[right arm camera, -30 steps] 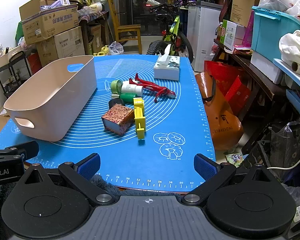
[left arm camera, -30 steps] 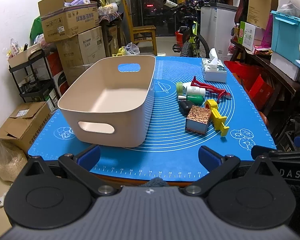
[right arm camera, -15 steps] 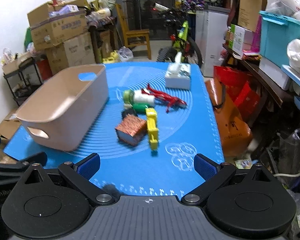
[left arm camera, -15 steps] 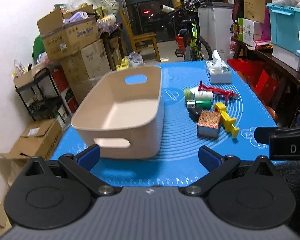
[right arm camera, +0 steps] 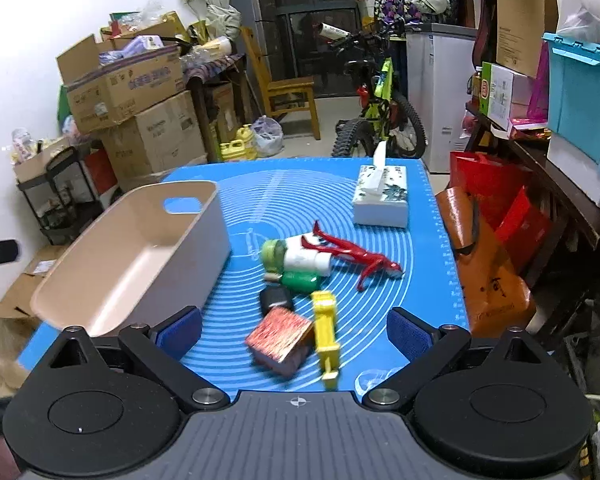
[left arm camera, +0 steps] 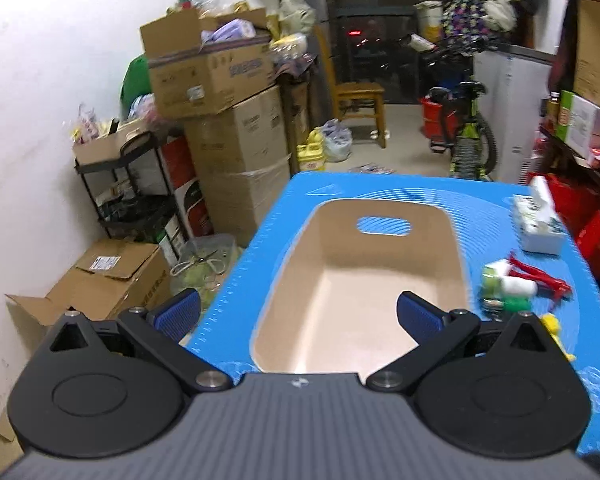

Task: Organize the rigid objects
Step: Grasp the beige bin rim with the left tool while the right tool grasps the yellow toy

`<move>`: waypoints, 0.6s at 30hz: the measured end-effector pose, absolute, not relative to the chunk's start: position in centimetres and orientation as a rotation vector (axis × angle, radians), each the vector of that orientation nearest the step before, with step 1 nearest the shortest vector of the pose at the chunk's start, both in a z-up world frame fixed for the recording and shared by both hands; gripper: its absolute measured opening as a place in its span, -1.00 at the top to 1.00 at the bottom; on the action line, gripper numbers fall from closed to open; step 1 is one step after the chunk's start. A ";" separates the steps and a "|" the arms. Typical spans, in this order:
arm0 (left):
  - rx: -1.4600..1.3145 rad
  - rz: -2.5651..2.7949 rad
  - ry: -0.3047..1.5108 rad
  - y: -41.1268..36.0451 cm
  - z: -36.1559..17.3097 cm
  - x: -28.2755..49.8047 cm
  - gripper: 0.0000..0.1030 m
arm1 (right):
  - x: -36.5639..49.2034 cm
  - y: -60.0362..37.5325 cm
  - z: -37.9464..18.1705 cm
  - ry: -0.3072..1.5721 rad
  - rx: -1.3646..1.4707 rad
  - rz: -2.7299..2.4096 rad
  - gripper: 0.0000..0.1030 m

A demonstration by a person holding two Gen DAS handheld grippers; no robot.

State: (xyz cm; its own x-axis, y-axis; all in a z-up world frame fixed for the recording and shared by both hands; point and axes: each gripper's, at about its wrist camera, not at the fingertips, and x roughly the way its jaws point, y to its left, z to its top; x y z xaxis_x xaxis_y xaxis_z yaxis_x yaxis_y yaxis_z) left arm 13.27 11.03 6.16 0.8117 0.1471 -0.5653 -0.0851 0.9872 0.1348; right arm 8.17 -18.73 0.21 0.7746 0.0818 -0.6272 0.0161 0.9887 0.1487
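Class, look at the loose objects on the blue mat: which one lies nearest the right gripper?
The patterned red-brown box, directly ahead of the open right gripper; the yellow toy lies beside it, the others farther back.

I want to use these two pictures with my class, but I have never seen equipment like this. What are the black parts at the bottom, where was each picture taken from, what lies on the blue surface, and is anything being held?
No robot here: a person holds a two-finger gripper in each hand, and a fisheye camera on each looks forward along the fingers. The black discs and blue pads at the bottom are the tool itself.

One picture comes from the left gripper, which is above the beige bin; nothing can be seen inside it. The other comes from the right gripper, facing the loose things.

On the blue mat lie a patterned box, a yellow toy, a small black object, a green bottle, a white bottle with green cap, a red figure and a tissue box.

Both grippers are open and hold nothing.
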 end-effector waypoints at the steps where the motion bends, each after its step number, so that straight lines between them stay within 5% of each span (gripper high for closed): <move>1: 0.103 0.127 0.620 11.6 5.9 14.1 -1.00 | 9.1 -18.8 -0.1 0.697 0.143 0.035 -0.87; 11: 0.134 0.053 0.785 14.2 1.2 21.0 -0.97 | 17.7 -19.3 -4.8 0.826 0.131 -0.010 -0.70; 15: 0.109 0.002 0.879 15.4 -0.9 22.8 -0.53 | 20.4 -18.7 -6.7 0.882 0.082 -0.024 -0.63; 18: 0.106 -0.008 0.916 15.9 -1.8 23.4 -0.50 | 22.2 -18.4 -8.0 0.924 0.040 -0.036 -0.56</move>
